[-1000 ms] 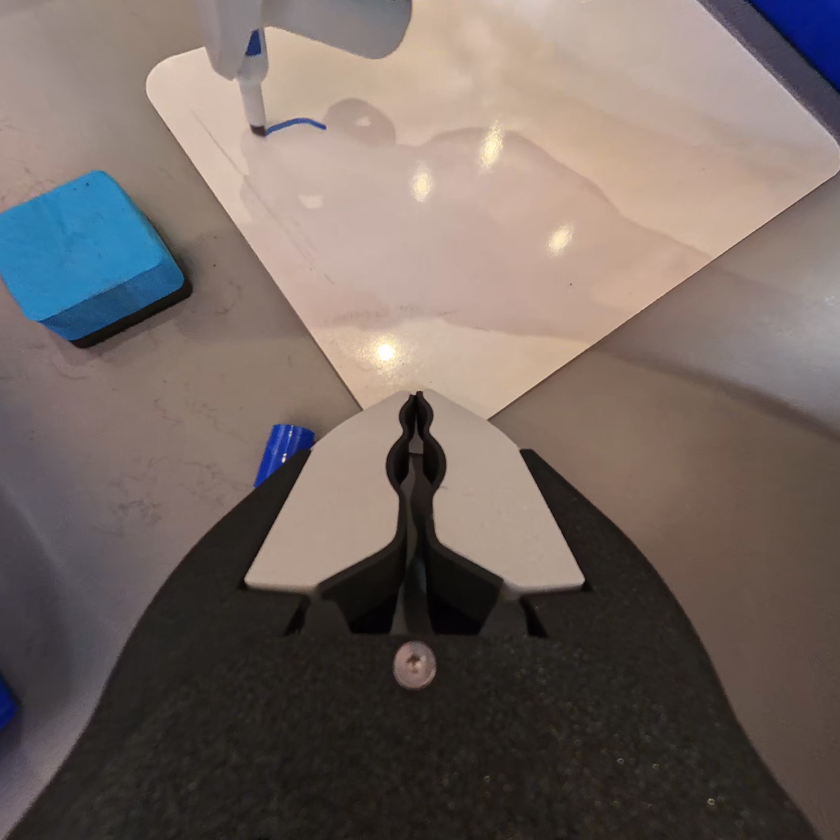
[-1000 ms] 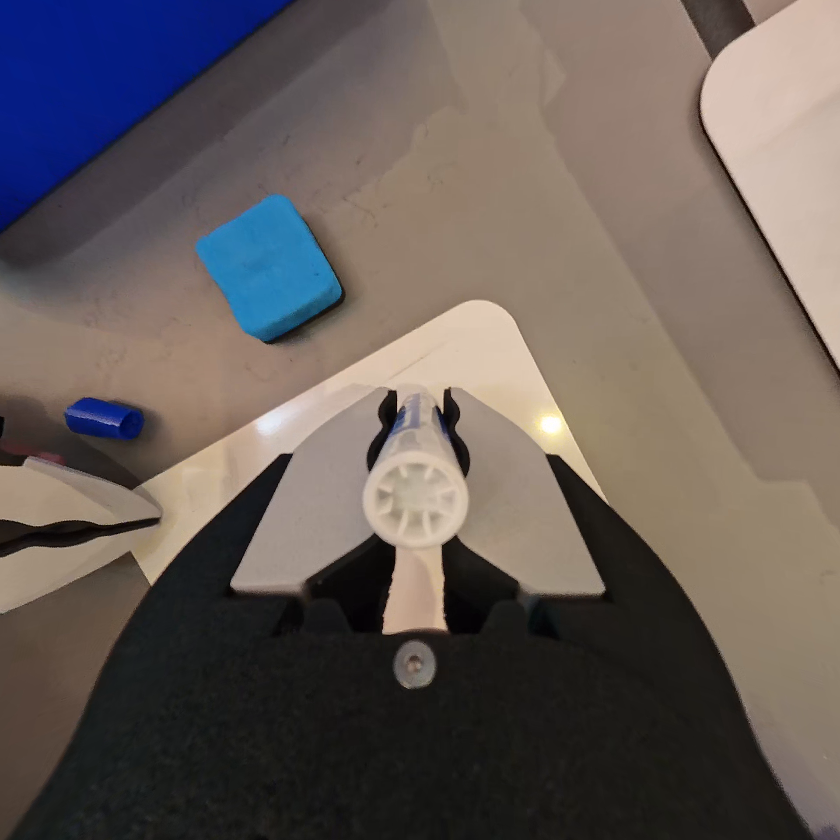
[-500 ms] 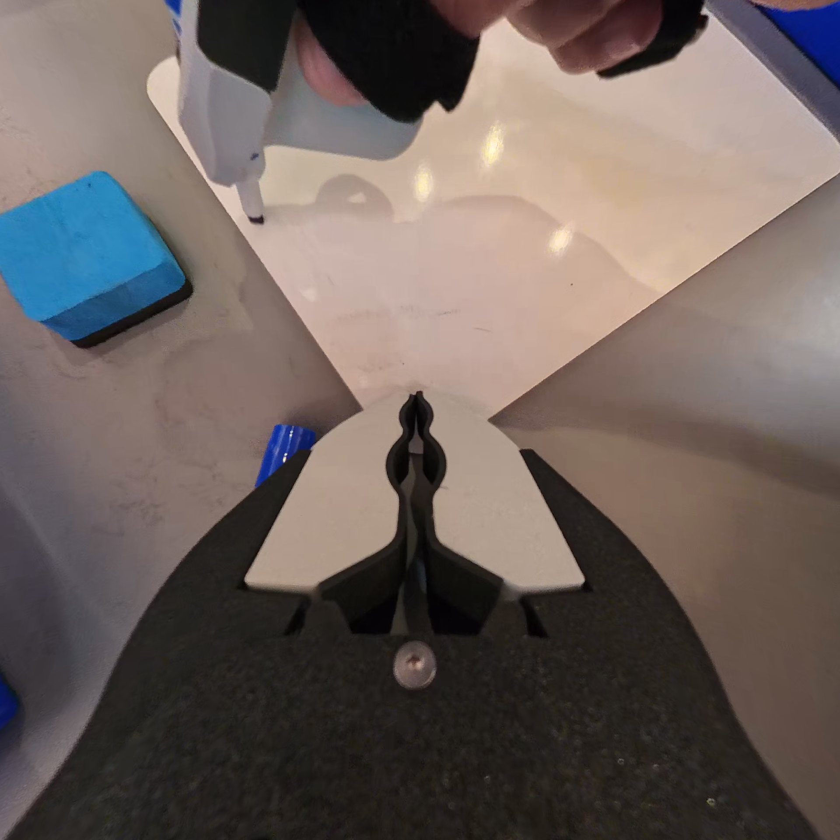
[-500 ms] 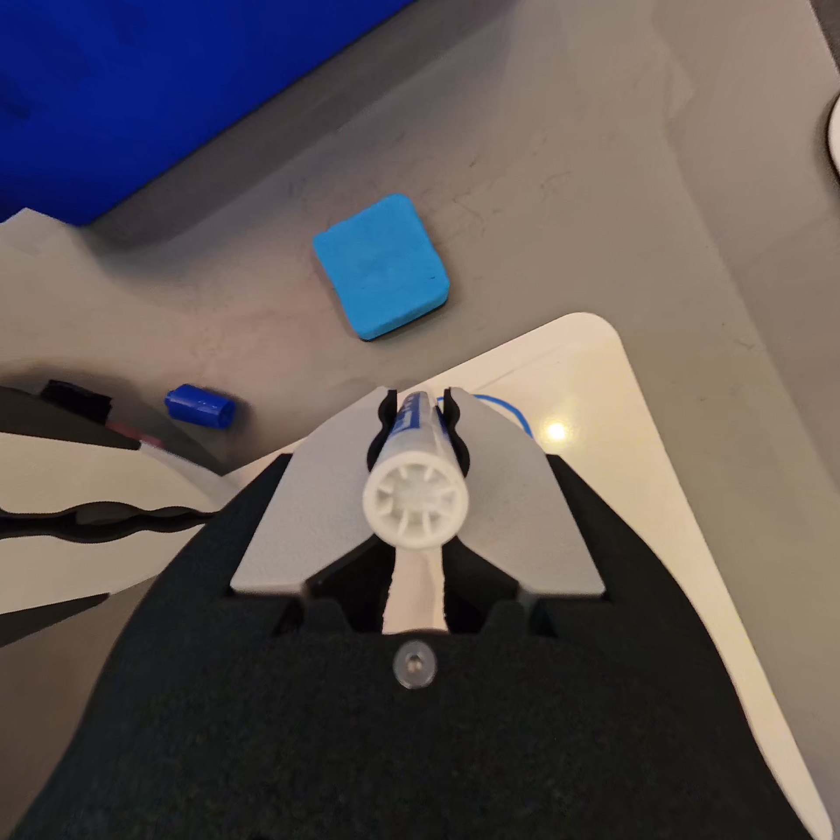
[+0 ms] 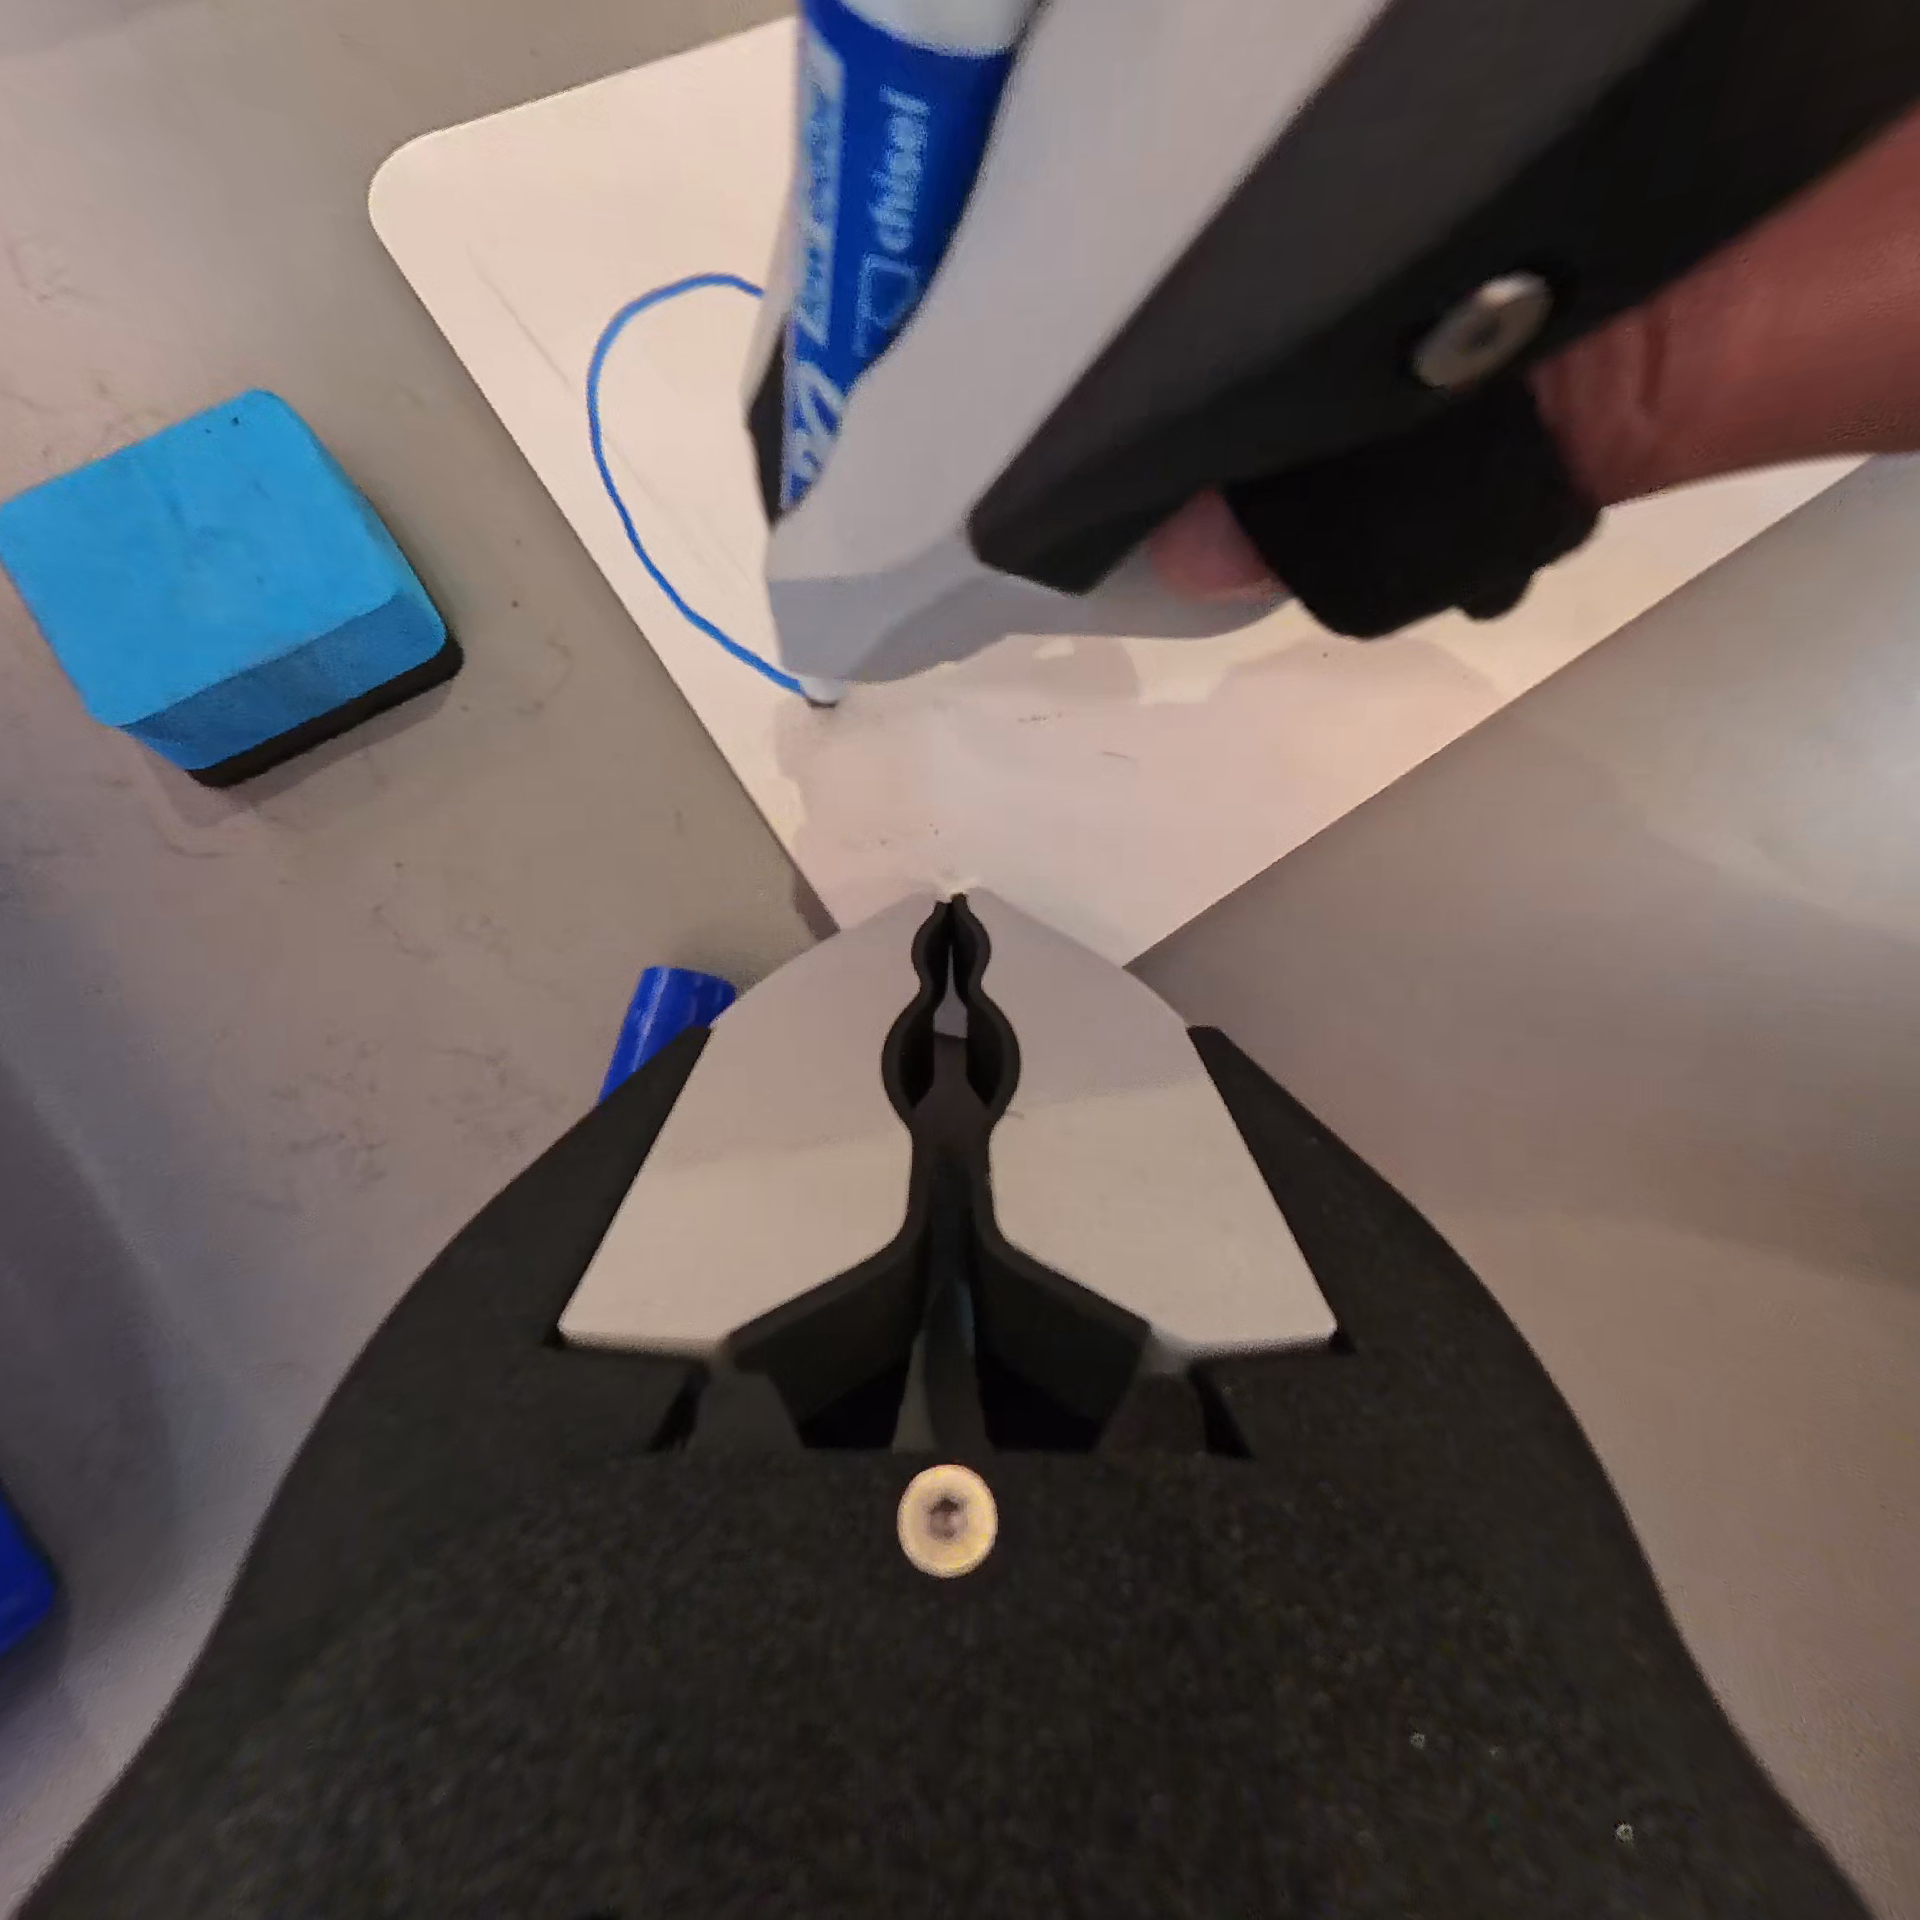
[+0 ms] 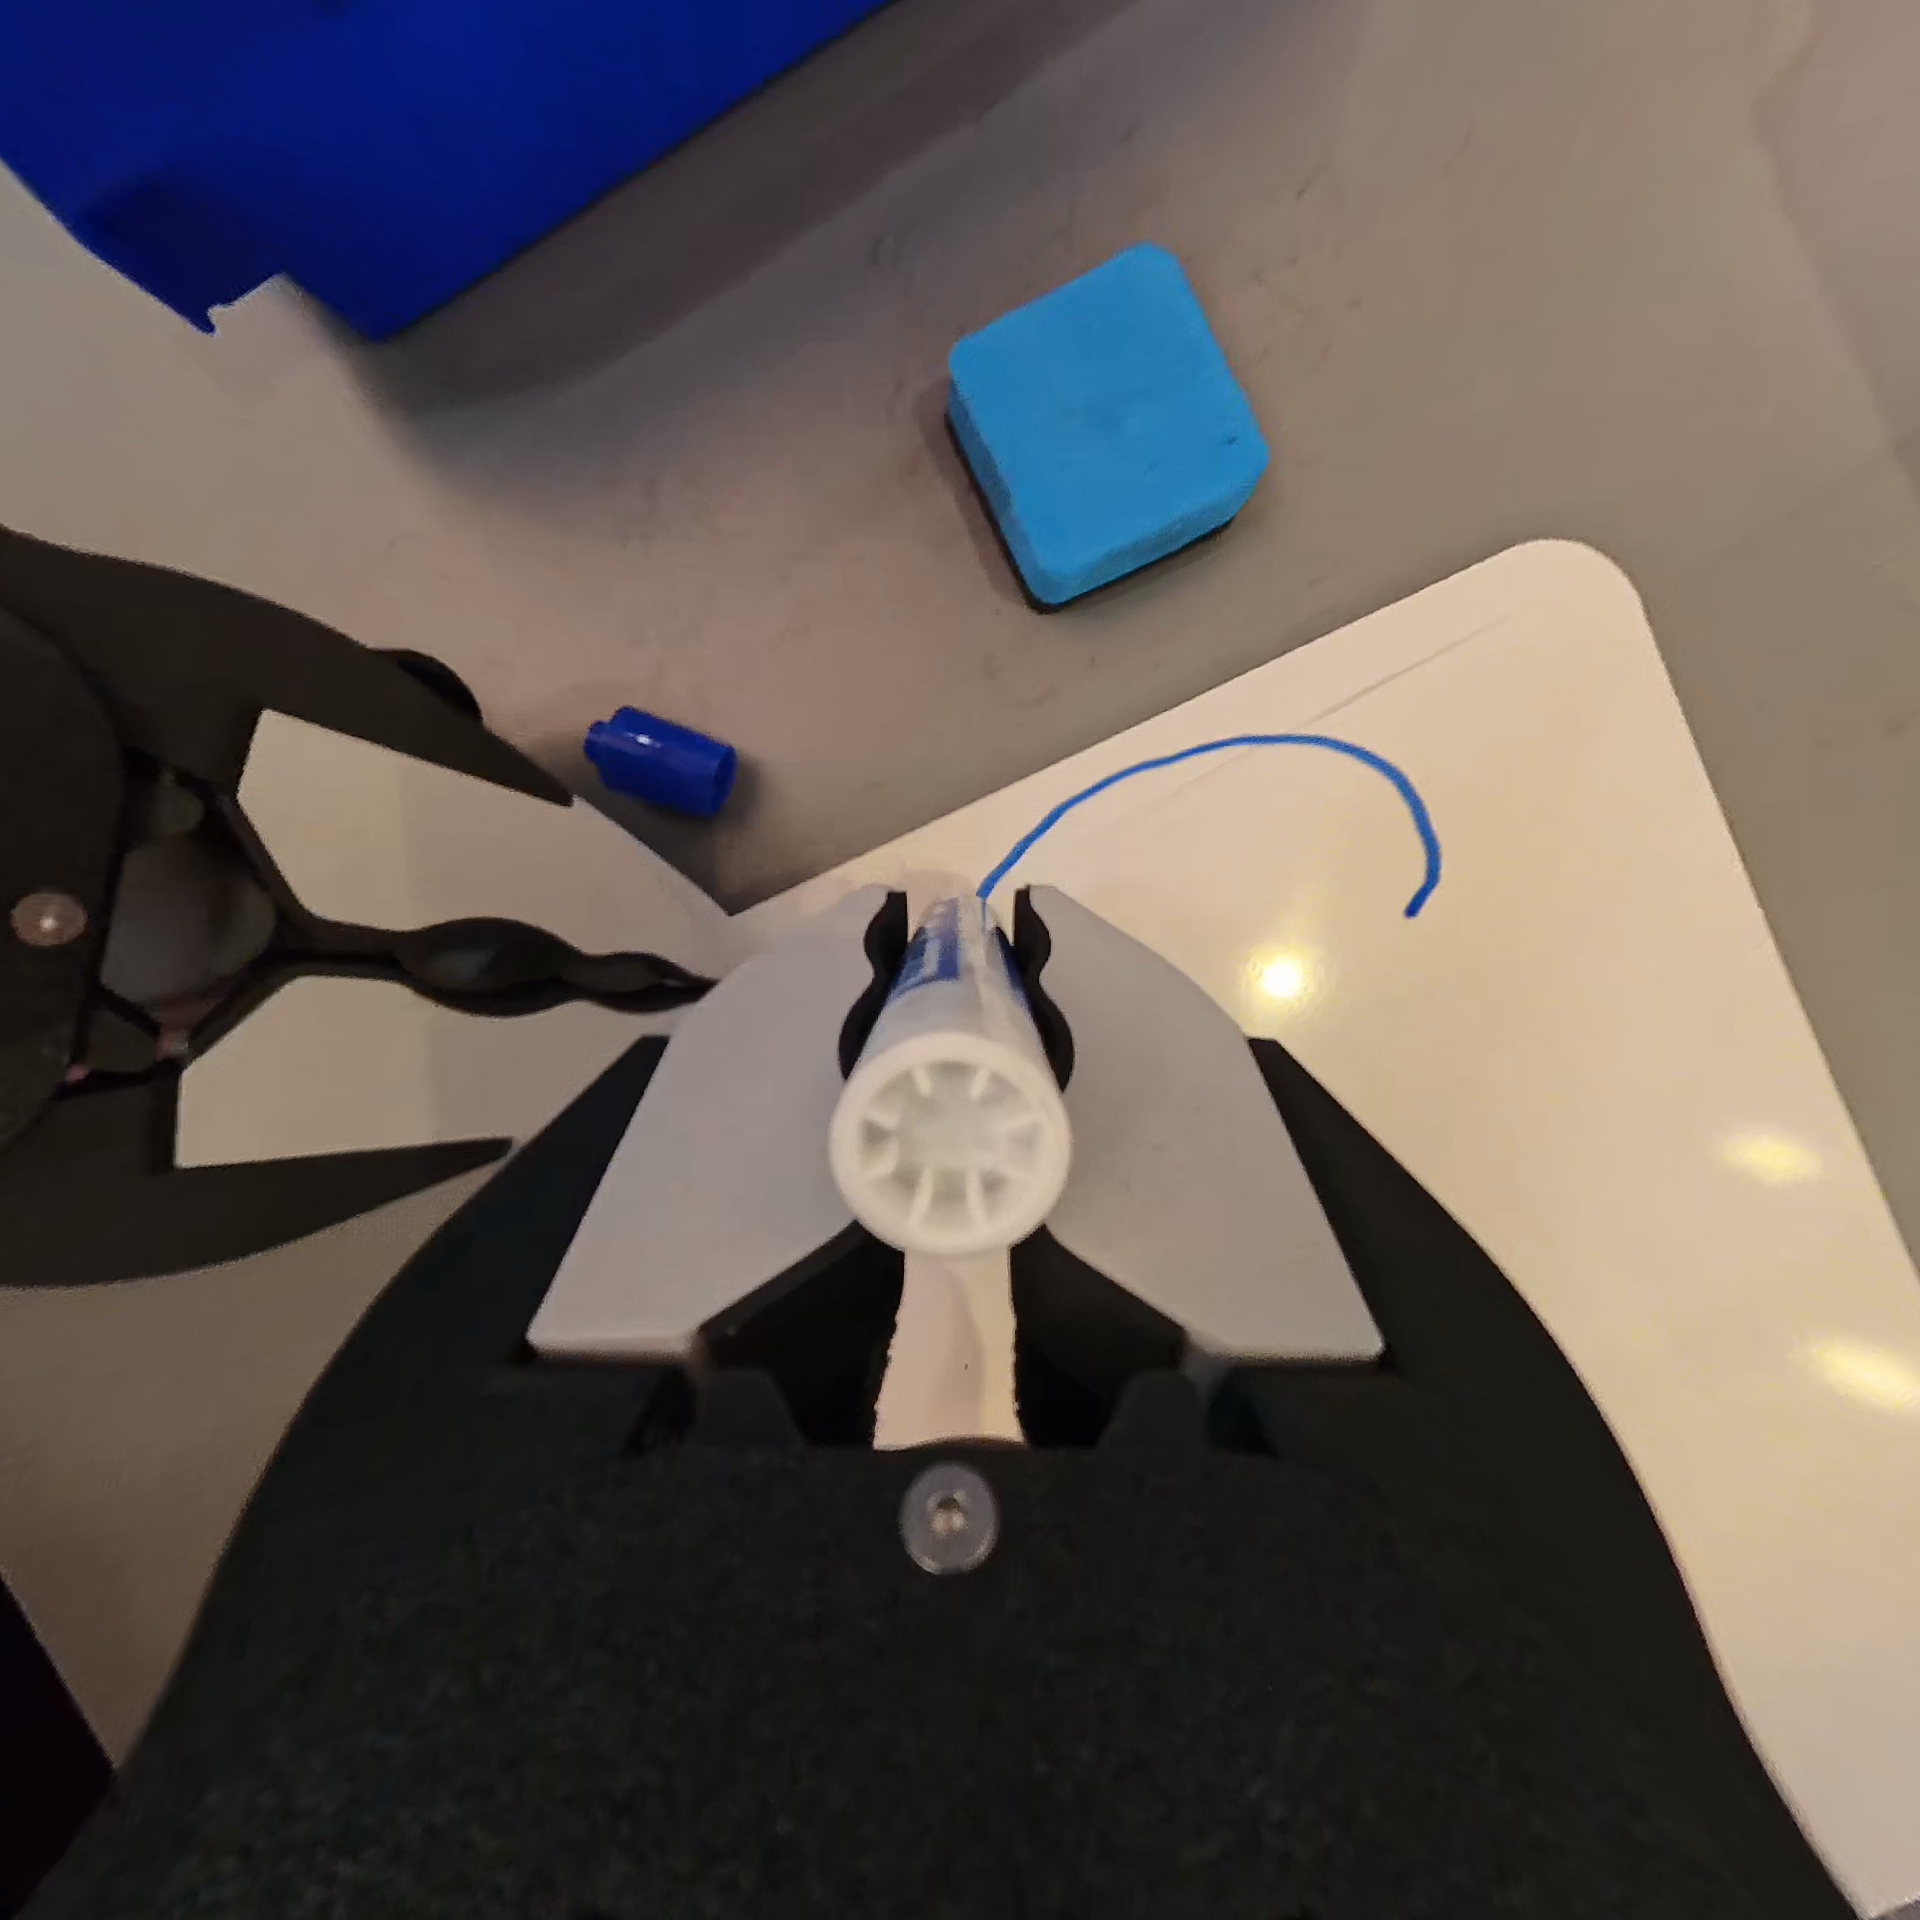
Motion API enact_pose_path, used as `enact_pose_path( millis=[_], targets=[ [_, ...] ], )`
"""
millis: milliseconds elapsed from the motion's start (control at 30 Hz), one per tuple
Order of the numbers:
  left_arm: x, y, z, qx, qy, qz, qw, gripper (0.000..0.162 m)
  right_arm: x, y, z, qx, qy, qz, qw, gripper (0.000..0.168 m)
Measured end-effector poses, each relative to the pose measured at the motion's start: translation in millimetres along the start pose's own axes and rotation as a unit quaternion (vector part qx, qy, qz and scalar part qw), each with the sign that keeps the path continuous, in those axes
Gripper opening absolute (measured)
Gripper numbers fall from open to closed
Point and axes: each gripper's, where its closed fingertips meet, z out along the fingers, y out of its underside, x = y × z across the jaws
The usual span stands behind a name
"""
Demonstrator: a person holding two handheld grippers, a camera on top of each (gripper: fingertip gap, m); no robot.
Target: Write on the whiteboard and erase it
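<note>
The right gripper point(image 6: 951, 914) was clamped tight on the marker point(image 6: 951, 1081); the marker stood steep, tip down, and its tip touched the whiteboard point(image 6: 1455, 1195) close to the board's near edge, as the left wrist view showed point(image 5: 821, 694); a thin blue curved line point(image 6: 1247, 753) ran from the tip back toward the board's rounded far corner; a person's hand point(image 5: 1714, 395) gripped the black handle, reaching in over the whiteboard from the right.

The left gripper point(image 5: 954, 914) had its fingers pressed together with nothing between them; it sat low at the whiteboard's near corner, tips right at the edge; I could not tell if it touched the board.

Most of the whiteboard past the line was bare and white; the board lay flat on a grey table point(image 5: 312, 987).

The blue eraser point(image 5: 223, 582) sat on the table just off the whiteboard's left edge, apart from it; the small blue cap point(image 6: 662, 764) lay on the table near the same edge, close beside the left gripper; a big dark blue thing point(image 6: 416, 135) lay far beyond the eraser, well away from the whiteboard.
</note>
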Motion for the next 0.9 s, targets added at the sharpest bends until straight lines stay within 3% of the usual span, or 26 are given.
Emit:
enact_pose_path(
  millis=[467,900],
  targets=[
    [-1.3,-0.2,0.1,0.001,-0.006,-0.001,1.0,0.0,17.5,39.5,-23.0,-0.006,0.027,0.02,0.999,0.02],
    [-1.5,-0.1,0.0,0.001,-0.007,-0.002,1.0,0.0,62.5,37.1,-22.1,-0.021,0.054,0.014,0.998,0.02]
  ],
)
